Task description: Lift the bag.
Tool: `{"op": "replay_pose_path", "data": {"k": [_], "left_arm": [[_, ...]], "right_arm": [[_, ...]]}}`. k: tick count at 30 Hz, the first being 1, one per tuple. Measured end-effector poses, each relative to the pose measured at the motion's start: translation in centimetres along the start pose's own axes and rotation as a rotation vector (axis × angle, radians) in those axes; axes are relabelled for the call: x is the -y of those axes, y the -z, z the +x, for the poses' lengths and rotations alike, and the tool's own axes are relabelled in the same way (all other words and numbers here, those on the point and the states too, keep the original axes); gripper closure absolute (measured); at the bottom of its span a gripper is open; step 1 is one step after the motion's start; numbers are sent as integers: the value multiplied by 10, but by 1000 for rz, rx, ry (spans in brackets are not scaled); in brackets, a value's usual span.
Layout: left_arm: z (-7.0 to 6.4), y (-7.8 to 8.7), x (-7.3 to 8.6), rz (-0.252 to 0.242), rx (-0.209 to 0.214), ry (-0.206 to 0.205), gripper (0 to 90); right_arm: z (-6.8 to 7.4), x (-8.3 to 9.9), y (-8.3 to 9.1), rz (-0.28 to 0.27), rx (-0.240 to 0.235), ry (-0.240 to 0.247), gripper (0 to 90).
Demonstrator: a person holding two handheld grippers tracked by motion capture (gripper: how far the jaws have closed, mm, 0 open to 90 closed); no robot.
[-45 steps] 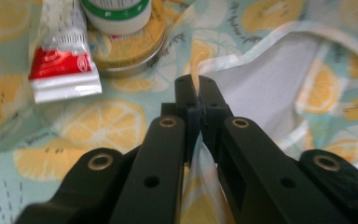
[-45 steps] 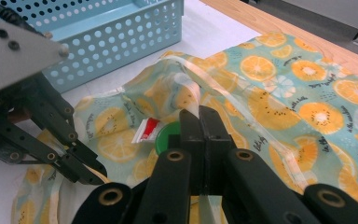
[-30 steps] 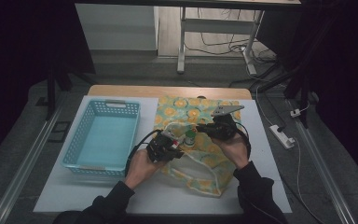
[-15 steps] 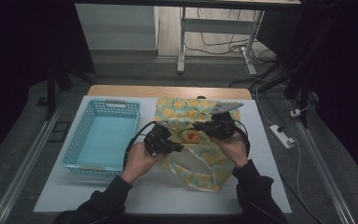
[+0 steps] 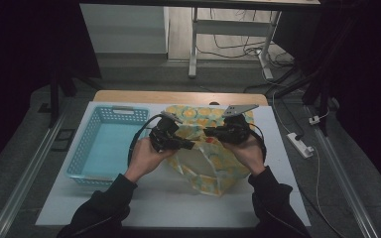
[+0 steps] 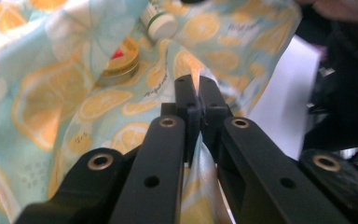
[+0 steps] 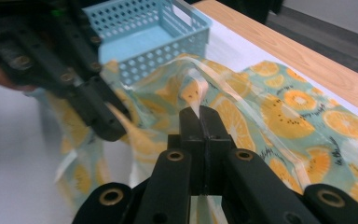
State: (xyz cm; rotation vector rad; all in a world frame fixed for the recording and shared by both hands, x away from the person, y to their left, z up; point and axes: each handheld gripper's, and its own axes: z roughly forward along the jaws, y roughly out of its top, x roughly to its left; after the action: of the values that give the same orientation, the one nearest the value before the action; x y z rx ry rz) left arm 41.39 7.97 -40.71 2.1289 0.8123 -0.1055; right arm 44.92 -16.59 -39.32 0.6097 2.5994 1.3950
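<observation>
A clear bag printed with orange slices [image 5: 213, 163] lies on the white table, its mouth raised between my two grippers. My left gripper [image 5: 191, 145] is shut on one edge of the mouth [image 6: 197, 88]. My right gripper [image 5: 207, 132] is shut on the opposite edge [image 7: 199, 114]. In the left gripper view, a round gold-lidded tin [image 6: 119, 65] and a white bottle with a green ring [image 6: 161, 23] rest inside the bag. The right gripper view has the left gripper [image 7: 107, 126] close by on the left, holding the bag.
A light blue perforated basket [image 5: 104, 144] stands left of the bag, with nothing inside that I can see. The white table top [image 5: 168, 203] has a wooden far edge [image 5: 178, 96]. A power strip [image 5: 300, 145] lies on the floor to the right.
Both grippers have moved up and away from the person with the bag's mouth. The bag is drawn up taller between them.
</observation>
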Motion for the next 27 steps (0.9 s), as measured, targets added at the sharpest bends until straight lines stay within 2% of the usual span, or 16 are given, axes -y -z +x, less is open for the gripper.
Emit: {"op": "replay_pose_path", "data": {"k": [5,16,27], "left_arm": [[5,15,-12,-33,24,12,891],[10,42,-43,-71,11,-12,891],[5,66,-67,-116,-10,-46,891]], "right_arm": [[2,-9,3,0,-2,13,900],[8,-32,10,-4,-1,50,900],[7,-56,25,-33,20,73,900]]}}
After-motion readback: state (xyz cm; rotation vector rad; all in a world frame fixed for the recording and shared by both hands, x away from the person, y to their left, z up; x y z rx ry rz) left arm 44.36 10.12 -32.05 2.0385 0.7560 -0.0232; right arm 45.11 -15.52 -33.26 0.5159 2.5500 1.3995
